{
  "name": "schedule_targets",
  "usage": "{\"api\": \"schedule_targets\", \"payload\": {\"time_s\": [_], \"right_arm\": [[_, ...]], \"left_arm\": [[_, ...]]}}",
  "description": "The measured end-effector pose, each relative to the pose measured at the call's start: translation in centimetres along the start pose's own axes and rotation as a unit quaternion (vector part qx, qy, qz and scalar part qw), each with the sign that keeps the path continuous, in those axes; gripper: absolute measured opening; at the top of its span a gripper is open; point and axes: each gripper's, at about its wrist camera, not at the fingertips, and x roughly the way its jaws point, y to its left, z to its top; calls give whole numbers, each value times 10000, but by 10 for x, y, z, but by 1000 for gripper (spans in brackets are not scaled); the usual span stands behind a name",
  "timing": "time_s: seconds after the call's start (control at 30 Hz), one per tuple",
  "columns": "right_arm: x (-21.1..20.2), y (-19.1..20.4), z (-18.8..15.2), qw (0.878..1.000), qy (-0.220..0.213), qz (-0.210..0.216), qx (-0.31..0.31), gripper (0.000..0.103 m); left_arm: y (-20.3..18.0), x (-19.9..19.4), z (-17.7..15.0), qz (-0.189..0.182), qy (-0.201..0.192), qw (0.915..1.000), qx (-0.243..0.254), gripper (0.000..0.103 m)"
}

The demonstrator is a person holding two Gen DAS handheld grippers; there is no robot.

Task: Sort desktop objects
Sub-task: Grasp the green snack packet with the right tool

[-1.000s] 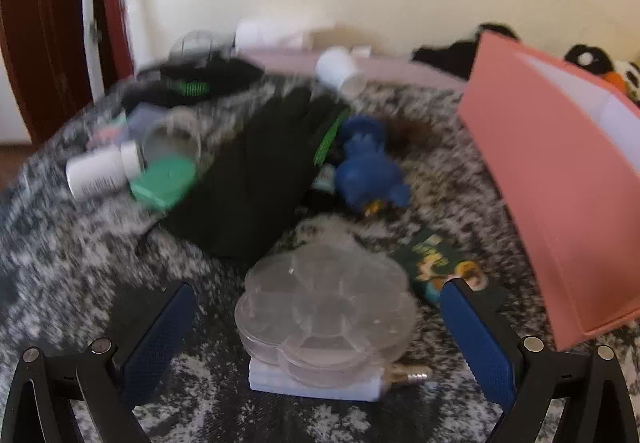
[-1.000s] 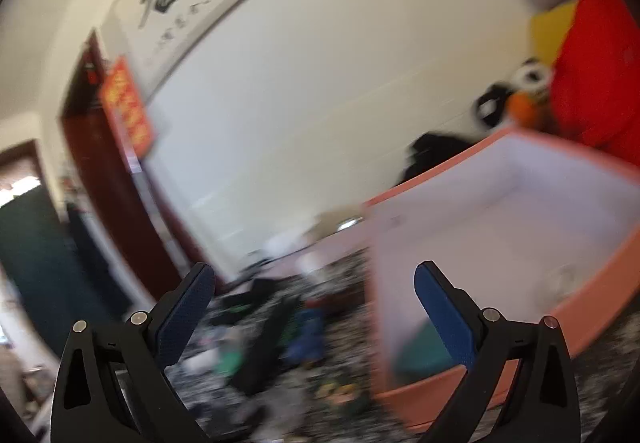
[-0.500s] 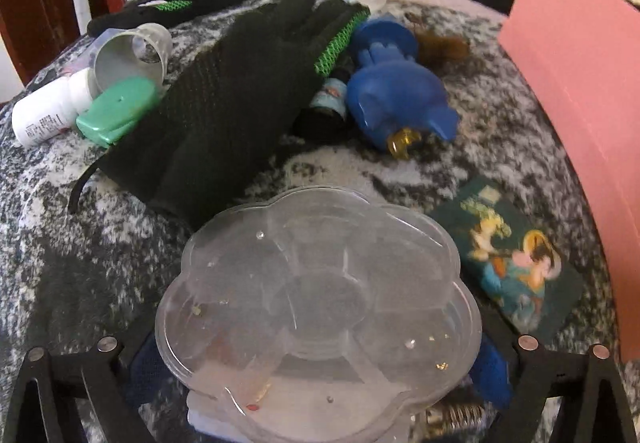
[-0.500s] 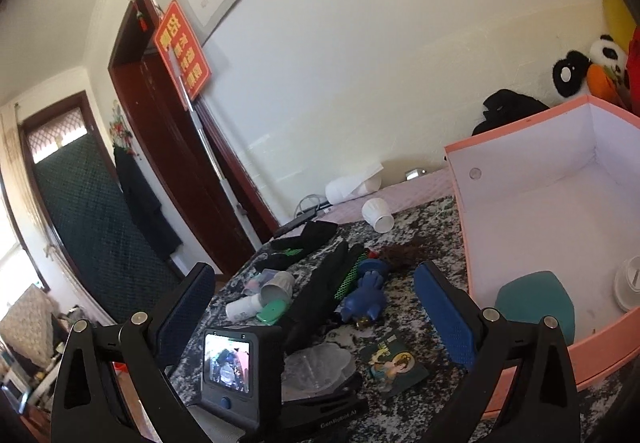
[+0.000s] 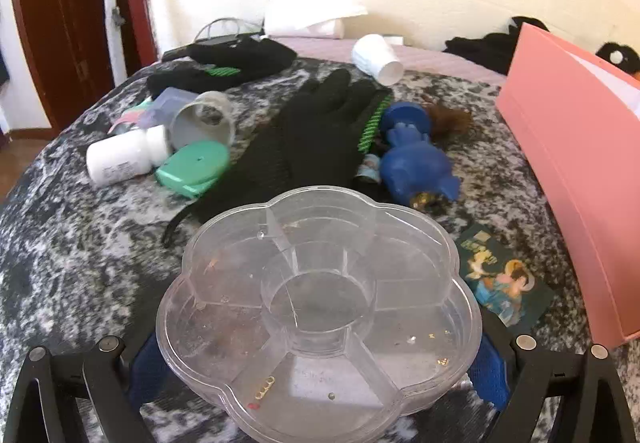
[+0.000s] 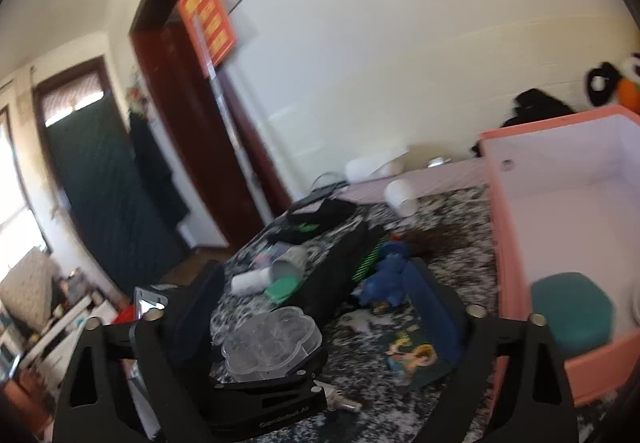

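The clear flower-shaped box [image 5: 320,307] sat between the jaws of the left gripper [image 5: 320,371], its rim spreading over both blue pads [image 5: 494,379]. The pads looked pressed against its sides from left and right, so I judged it gripped, low over the mottled table [image 5: 80,243]. The box is round in plan, with no long axis to speak of.

The pink bin [image 6: 560,227] stood to the right of it, open side up, with a teal thing [image 6: 572,315] already lying in its near corner. From the held box the bin lay to the right and a little farther off, so the coming move would turn on carrying it rightward over the bin's near wall.

The right gripper [image 6: 320,307] hung nearer the bin, pointing across the table. Its jaws were closing with nothing held between them; the left gripper and box showed only beyond them.
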Motion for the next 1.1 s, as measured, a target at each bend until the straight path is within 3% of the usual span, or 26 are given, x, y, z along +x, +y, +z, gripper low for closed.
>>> {"api": "schedule_targets", "payload": {"time_s": [0.1,0.2,0.33,0.4,0.43,0.57,0.6,0.67,0.73,0.93,1.1], "right_arm": [[26,-3,-4,9993,365,-33,-117,71],[61,-19,-15,9949,916,-407,-95,70],[102,-46,-37,9802,1660,-1077,-18,70],[116,-57,-48,9709,1951,-1391,-52,75],[121,-62,-53,9666,2064,-1519,-74,83],[138,-61,-69,9585,2320,-1603,-429,91],[142,-60,-73,9559,2370,-1647,-547,91],[144,-57,-76,9516,2396,-1781,-732,81],[142,-60,-73,9512,2398,-1806,-712,50],[132,-55,-69,9496,2378,-1875,-811,47],[114,-31,-56,9604,2032,-1690,-881,47]], "left_arm": [[12,-2,1,39,7,10000,-59,97],[24,-5,0,83,11,9999,-125,97],[36,-8,1,93,2,9997,-211,97],[41,-11,3,59,-27,9996,-276,97],[43,-12,3,49,-40,9995,-298,97],[46,-15,6,-19,-49,9993,-370,97],[46,-15,6,-43,-35,9992,-397,97],[46,-15,7,-86,-26,9990,-435,97],[44,-15,7,-100,-35,9990,-433,97],[39,-16,9,-152,-59,9989,-445,97],[32,-22,11,-179,-163,9987,-440,97]]}}
